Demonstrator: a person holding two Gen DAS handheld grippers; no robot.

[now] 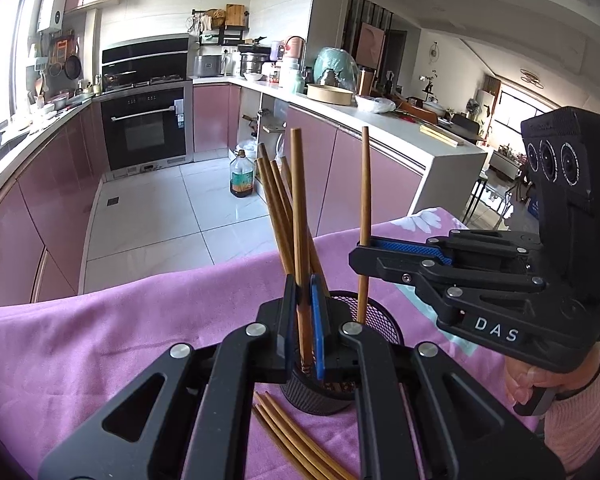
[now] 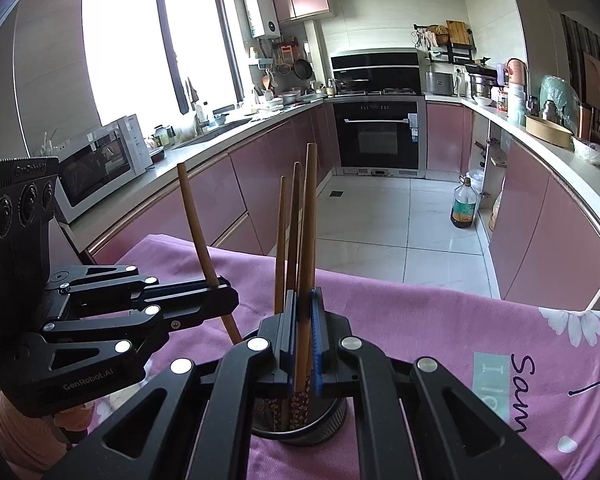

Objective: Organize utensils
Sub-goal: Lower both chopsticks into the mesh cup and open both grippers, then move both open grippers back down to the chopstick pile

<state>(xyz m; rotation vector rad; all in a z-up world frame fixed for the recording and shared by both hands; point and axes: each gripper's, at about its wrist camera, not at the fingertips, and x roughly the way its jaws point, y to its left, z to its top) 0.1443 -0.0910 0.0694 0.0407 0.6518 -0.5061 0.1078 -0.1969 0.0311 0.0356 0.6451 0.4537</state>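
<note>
A black mesh cup [image 1: 380, 322] [image 2: 328, 420] stands on a purple cloth [image 1: 140, 320] and holds several brown chopsticks [image 1: 274, 208]. My left gripper [image 1: 303, 294] [image 2: 224, 294] is shut on one upright chopstick [image 1: 298, 208] [image 2: 196, 224], whose lower end reaches into the cup. From the right, my right gripper [image 1: 358, 255] [image 2: 303, 304] is shut on another chopstick [image 1: 365, 184] [image 2: 310, 216], its lower end inside the cup's rim. Several loose chopsticks [image 1: 296, 436] lie on the cloth beside the cup's near side.
Beyond the cloth's far edge [image 1: 220, 268] the tiled kitchen floor [image 1: 160, 216] drops away, with an oil bottle [image 1: 242, 178] standing on it. Pink cabinets and counters line both sides, and an oven [image 1: 146, 132] stands at the back. A hand [image 1: 536, 380] grips the right gripper's handle.
</note>
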